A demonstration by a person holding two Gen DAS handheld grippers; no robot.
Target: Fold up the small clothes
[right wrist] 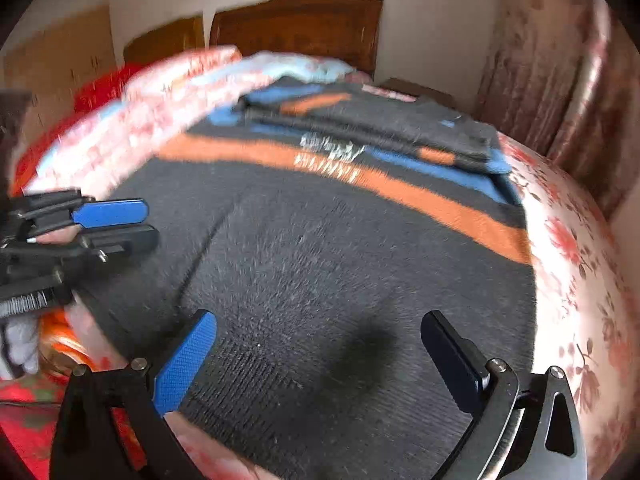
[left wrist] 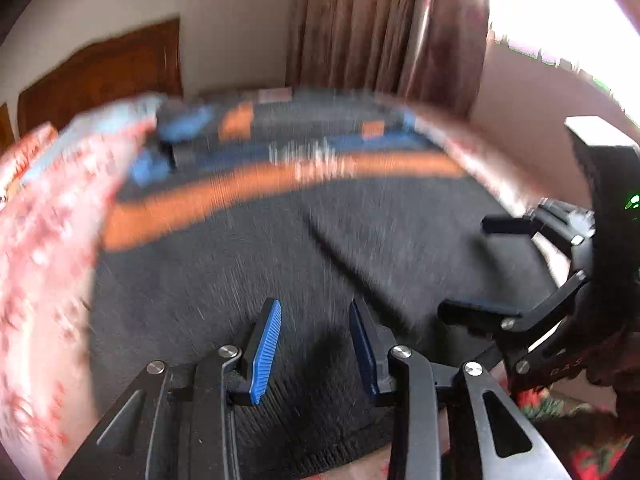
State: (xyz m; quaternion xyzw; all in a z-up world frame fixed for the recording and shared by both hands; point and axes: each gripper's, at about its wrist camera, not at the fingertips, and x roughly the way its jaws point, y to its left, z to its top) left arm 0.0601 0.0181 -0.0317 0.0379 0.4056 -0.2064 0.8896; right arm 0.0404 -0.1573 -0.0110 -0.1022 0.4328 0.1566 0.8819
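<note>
Two grippers hover over one dark sweater [right wrist: 320, 260] spread flat on the bed [right wrist: 580, 280], its hem at the near edge and its sleeves folded in toward the far edge by the headboard [right wrist: 296, 28]. My left gripper [left wrist: 316, 348] sits above the hem with jaws partly apart, holding nothing. My right gripper [right wrist: 320, 360], just beside it, is spread wide and also empty. I judge both are lined up along the hem to pinch it and fold it toward the collar. No containers are in view. Motion blur hides finer detail.
</note>
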